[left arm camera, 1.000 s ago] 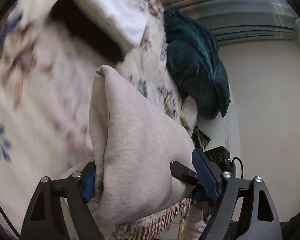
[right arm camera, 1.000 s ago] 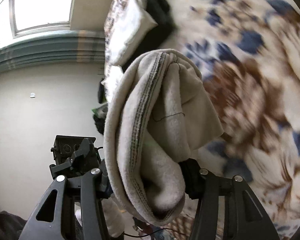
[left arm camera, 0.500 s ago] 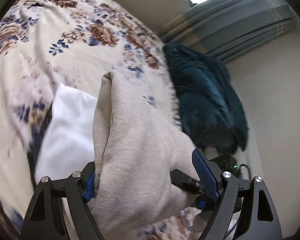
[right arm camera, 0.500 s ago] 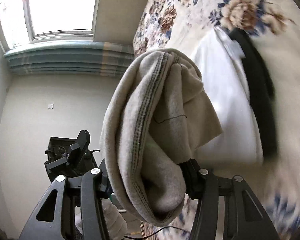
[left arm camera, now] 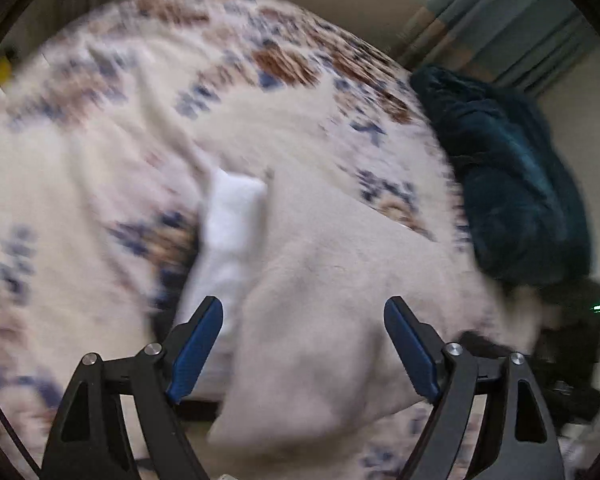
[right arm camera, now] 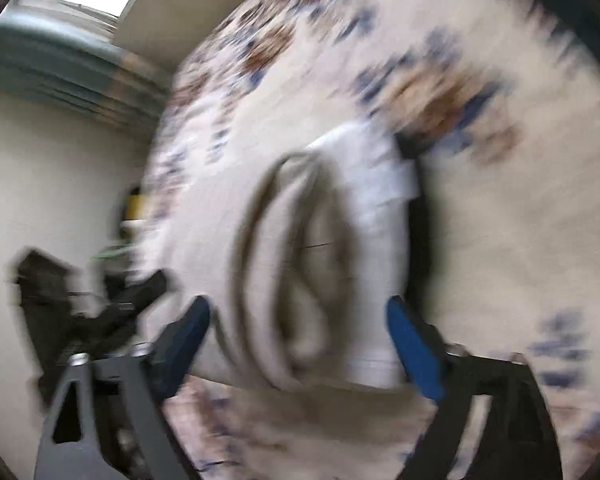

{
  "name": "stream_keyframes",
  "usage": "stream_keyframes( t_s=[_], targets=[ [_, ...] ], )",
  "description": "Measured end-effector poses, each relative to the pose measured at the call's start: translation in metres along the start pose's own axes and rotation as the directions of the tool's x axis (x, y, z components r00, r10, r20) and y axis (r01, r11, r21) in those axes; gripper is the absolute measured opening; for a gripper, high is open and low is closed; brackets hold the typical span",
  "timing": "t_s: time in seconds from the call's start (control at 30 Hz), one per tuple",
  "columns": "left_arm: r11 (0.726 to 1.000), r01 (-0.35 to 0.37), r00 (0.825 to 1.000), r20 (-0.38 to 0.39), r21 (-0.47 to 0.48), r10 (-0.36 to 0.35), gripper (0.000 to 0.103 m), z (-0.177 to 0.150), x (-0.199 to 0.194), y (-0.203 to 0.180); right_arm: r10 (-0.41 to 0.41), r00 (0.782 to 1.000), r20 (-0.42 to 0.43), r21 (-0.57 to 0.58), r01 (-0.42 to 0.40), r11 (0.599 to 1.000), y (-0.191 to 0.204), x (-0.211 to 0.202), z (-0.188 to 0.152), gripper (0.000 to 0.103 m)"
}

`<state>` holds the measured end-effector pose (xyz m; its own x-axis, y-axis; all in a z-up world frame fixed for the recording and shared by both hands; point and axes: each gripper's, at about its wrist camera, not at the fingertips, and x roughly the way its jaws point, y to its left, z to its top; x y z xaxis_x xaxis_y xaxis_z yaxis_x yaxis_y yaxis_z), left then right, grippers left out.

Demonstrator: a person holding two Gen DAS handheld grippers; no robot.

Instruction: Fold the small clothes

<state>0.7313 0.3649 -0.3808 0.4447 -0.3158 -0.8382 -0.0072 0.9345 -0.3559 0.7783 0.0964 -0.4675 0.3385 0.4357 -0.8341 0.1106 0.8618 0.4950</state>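
A folded beige garment [left arm camera: 340,300] lies on the floral bed, partly over a folded white garment [left arm camera: 232,240]. My left gripper [left arm camera: 304,344] is open, its blue pads apart on either side of the beige cloth's near end. In the right wrist view the beige garment [right arm camera: 296,272] shows its folded edge, with the white garment [right arm camera: 372,208] and a black one [right arm camera: 420,216] under it. My right gripper [right arm camera: 300,344] is open, its pads wide of the cloth. Both views are blurred by motion.
The floral bedspread [left arm camera: 100,152] fills most of both views. A dark teal blanket [left arm camera: 516,184] is heaped at the bed's right edge by the curtain. The left gripper's black body [right arm camera: 84,300] shows at the left of the right wrist view, before the wall.
Both grippers held the beige garment in the air earlier. They have lowered it onto the white garment on the bed and opened, so the cloth now lies free.
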Motion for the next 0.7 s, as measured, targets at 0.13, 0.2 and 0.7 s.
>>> stream_keyframes(
  t_s=[0.13,0.2,0.7],
  targets=[
    [0.98,-0.185,0.981,0.073,0.071,0.18,0.087,-0.009,-0.038,-0.014,-0.349,0.925,0.147,-0.086,0.364,0.927,0.025,-0.045,-0.009,0.101],
    [0.966,-0.24,0.97,0.061,0.094,0.235,0.099,-0.014,-0.049,-0.021,-0.412,0.894,0.178,-0.091,0.432,0.897,0.036,-0.058,-0.013,0.102],
    [0.93,-0.324,0.942,0.143,0.172,0.302,0.1,-0.068,-0.23,-0.098,-0.417,0.83,0.371,-0.074,0.474,0.877,0.111,-0.335,-0.162,0.102]
  ],
)
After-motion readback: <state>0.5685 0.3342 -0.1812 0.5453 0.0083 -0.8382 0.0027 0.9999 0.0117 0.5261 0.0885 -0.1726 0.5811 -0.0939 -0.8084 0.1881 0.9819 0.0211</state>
